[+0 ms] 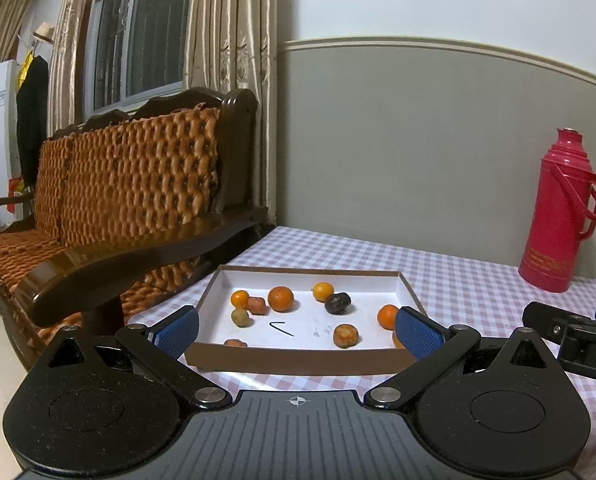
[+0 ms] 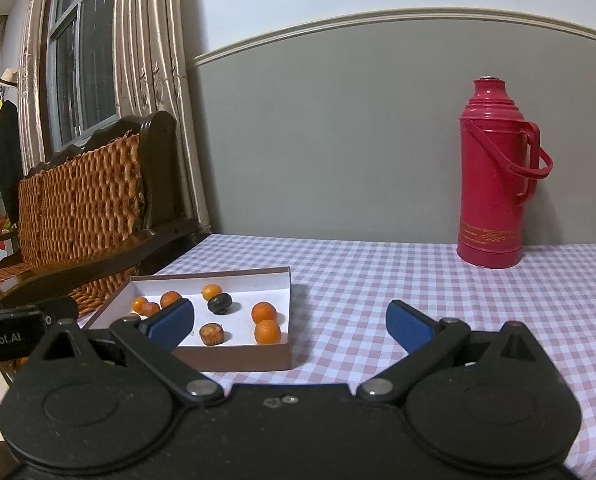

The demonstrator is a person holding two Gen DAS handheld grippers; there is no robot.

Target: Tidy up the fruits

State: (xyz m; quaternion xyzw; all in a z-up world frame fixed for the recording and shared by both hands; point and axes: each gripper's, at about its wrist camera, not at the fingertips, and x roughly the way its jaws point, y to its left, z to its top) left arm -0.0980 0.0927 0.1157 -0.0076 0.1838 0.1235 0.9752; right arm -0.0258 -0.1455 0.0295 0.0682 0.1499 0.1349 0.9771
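Checked pink-white cloth covers desk (image 2: pixel 378 280). Brown box (image 1: pixel 298 354) with fruits (image 1: pixel 281 298) sits just ahead of left hand-held gripper (image 1: pixel 298 328), ahead-left of right hand-held gripper (image 2: pixel 292 326); both spread apart, empty. Red thermos (image 2: pixel 494 176) far ahead by grey wall (image 2: pixel 338 140); wooden sofa (image 1: pixel 130 184) left.

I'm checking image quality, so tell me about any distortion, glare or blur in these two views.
Left wrist view: fisheye bends the wall's moulding; glare on the sofa's armrest. Right wrist view: same bending; thermos and fruit box stay sharp, soft shadows under the fruit.
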